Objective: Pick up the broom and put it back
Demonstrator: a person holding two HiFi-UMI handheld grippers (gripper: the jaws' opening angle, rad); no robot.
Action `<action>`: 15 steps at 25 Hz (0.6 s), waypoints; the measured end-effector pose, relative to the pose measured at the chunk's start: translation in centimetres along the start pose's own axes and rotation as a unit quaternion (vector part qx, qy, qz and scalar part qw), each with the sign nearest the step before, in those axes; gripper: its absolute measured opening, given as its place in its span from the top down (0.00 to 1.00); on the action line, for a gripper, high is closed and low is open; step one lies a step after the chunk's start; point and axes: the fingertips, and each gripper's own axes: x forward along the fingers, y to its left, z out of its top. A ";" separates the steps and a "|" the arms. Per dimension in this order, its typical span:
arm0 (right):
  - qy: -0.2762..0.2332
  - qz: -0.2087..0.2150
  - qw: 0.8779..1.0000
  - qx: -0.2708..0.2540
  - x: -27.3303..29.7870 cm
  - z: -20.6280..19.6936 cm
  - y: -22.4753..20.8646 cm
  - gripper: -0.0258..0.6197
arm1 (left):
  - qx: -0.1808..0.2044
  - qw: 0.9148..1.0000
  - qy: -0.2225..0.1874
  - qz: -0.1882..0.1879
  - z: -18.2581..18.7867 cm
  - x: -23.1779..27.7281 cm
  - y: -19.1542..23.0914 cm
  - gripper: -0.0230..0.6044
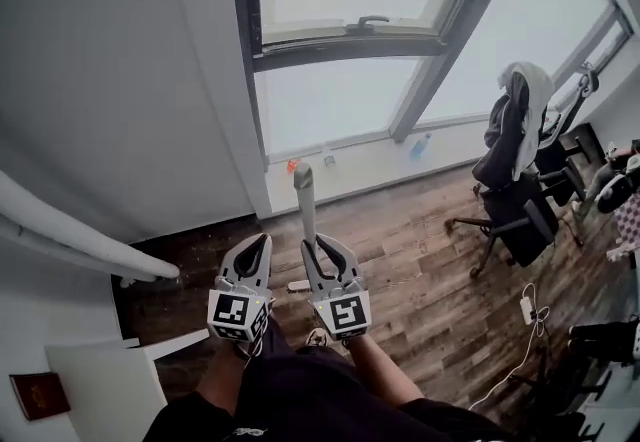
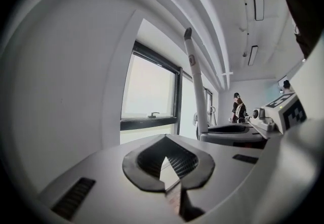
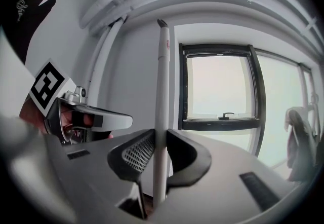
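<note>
- Head view: the right gripper is clenched on the grey handle of the broom. The handle passes between its two jaws.
- The handle rises nearly upright out of the jaws, and its top end shows in front of the low wall under the window.
- The lower part of the broom is hidden behind the grippers, so I cannot tell where its head is.
- The left gripper is just beside the right one, on its left. Its jaws are together and it does not touch the handle.
- Below both grippers is the wooden floor. A chair stands well apart, at the right.
- Left gripper view: the two pads meet at their tips and only a small gap stays open between their hollow faces. Nothing is inside this gap.
- In this view the broom stands to the right of the jaws, outside them. It rises from the right gripper, which lies near, at the right edge.
- Right gripper view: the handle stands upright in the middle of the right gripper. One pad presses on each side of it.
- The handle goes on far above the jaws and also below them, so the grip is somewhere along its length and not at its end.
- In this view the left gripper shows at the left, near the handle but apart from it.
</note>
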 end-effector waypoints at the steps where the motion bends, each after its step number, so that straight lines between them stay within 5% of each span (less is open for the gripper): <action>1: 0.000 -0.003 1.000 0.001 -0.7 -0.2 0.0 0.82 | 0.007 1.000 0.000 -0.006 0.0 0.0 -0.7 0.97; 10: -0.020 -0.028 0.999 0.010 -4.0 1.0 -1.6 0.82 | 0.030 0.999 -0.001 -0.043 1.0 0.4 -5.2 0.97; 15: -0.040 -0.029 0.999 0.004 -4.5 2.0 -2.1 0.82 | -0.002 0.998 -0.009 -0.059 1.6 0.5 -6.2 0.97</action>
